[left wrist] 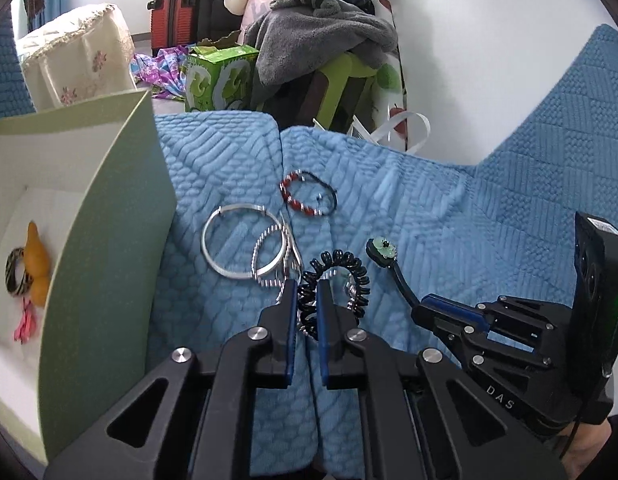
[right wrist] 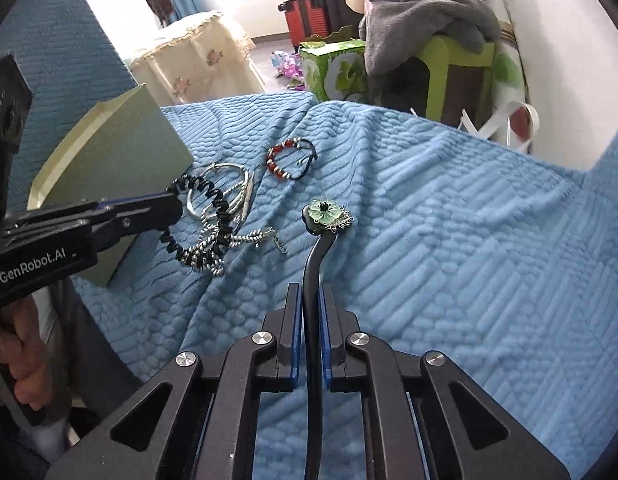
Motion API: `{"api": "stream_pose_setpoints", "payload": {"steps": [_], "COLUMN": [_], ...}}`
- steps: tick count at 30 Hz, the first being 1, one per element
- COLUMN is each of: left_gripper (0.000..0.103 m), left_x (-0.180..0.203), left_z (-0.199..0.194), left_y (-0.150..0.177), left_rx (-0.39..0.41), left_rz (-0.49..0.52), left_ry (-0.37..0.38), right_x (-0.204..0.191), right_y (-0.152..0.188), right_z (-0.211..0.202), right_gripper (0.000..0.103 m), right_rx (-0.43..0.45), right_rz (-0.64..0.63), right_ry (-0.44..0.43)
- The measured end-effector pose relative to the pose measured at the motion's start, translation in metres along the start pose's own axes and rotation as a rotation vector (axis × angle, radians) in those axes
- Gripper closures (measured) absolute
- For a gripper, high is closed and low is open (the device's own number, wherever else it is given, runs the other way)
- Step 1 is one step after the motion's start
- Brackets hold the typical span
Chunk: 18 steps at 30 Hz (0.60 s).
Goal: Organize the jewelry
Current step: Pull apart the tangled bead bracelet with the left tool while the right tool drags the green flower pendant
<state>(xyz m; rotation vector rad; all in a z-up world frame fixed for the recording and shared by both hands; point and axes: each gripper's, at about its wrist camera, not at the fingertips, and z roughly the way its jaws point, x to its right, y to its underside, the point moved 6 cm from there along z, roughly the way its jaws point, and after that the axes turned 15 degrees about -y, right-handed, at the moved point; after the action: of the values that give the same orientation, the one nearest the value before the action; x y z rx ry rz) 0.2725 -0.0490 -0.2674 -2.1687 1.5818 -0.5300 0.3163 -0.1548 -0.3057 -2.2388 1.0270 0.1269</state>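
Blue quilted cover (left wrist: 409, 208) spreads under everything, with a pale green box (left wrist: 105, 216) standing open at its left edge, a striped ring and an orange piece inside it. Beside the box lie silver bangles (left wrist: 245, 240) and, farther back, a red bead bracelet (left wrist: 305, 196). The left gripper (left wrist: 307, 300) has its fingers closed on a black coil bracelet (left wrist: 345, 276), apparently tangled with a silver chain, while the right gripper (right wrist: 311, 308) pinches the black stem of a green flower hairpin (right wrist: 329, 214), its head touching the cover.

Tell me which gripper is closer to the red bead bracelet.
Left. The left gripper sits just short of the red bead bracelet, past the bangles; the right gripper is farther off to the side.
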Motion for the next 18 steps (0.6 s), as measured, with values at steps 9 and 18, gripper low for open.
{"api": "stream_pose_setpoints", "payload": {"steps": [9,18], "left_gripper": [0.094,0.092], "left_x": [-0.001,-0.010], "left_z": [-0.002,0.005], "left_y": [0.041,0.056], "left_rx": [-0.052,-0.109], "left_rz": [-0.019,-0.042], "left_ry": [0.008,0.044], "right_x": [-0.019,-0.014], "right_y": [0.032,0.042], "right_z": [0.002,0.011], "right_gripper": [0.097,0.095], "right_rx": [-0.041,-0.081], "right_rz": [0.055,0.083], "right_ry": [0.012,0.024]}}
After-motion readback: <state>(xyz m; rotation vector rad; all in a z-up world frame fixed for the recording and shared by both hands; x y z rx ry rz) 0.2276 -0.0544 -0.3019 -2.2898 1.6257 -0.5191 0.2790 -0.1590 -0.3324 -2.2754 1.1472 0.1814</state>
